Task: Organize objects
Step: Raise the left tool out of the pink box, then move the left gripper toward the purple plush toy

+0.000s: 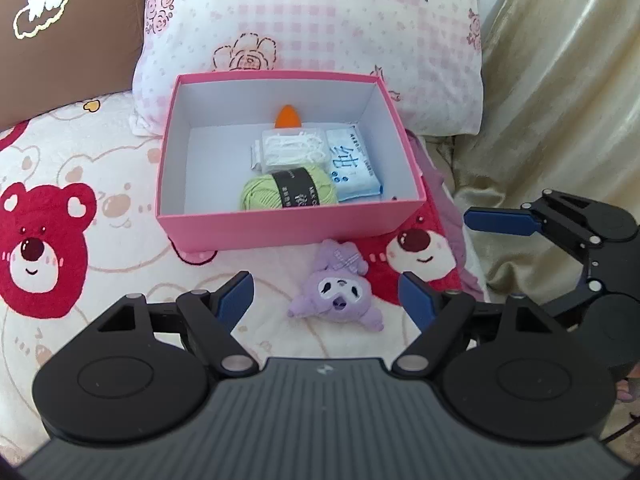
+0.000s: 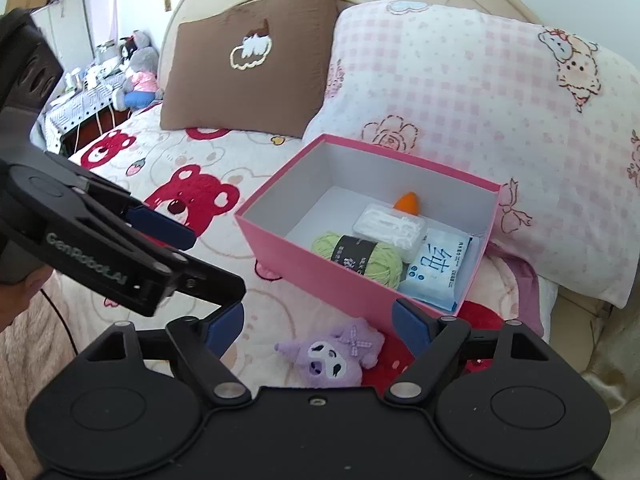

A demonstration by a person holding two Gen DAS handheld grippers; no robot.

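A pink box [image 1: 280, 230] [image 2: 320, 276] stands open on the bed. Inside lie green yarn [image 1: 288, 192] [image 2: 360, 260], a white floss pack [image 1: 290, 150] [image 2: 390, 230], a blue tissue pack [image 1: 354, 168] [image 2: 438, 270] and an orange piece [image 1: 288, 117] [image 2: 408, 203]. A purple plush toy [image 1: 338, 290] [image 2: 334, 354] lies on the blanket in front of the box. My left gripper [image 1: 326, 300] is open, with the toy between its fingers, untouched. My right gripper [image 2: 318, 326] is open just above the toy. The right gripper also shows in the left wrist view [image 1: 496, 220].
A bear-print blanket [image 1: 60, 240] covers the bed. A pink checked pillow [image 1: 312, 20] [image 2: 480, 112] and a brown pillow [image 2: 248, 68] lie behind the box. A gold curtain [image 1: 560, 100] hangs at right. A cluttered side table [image 2: 92, 84] stands far left.
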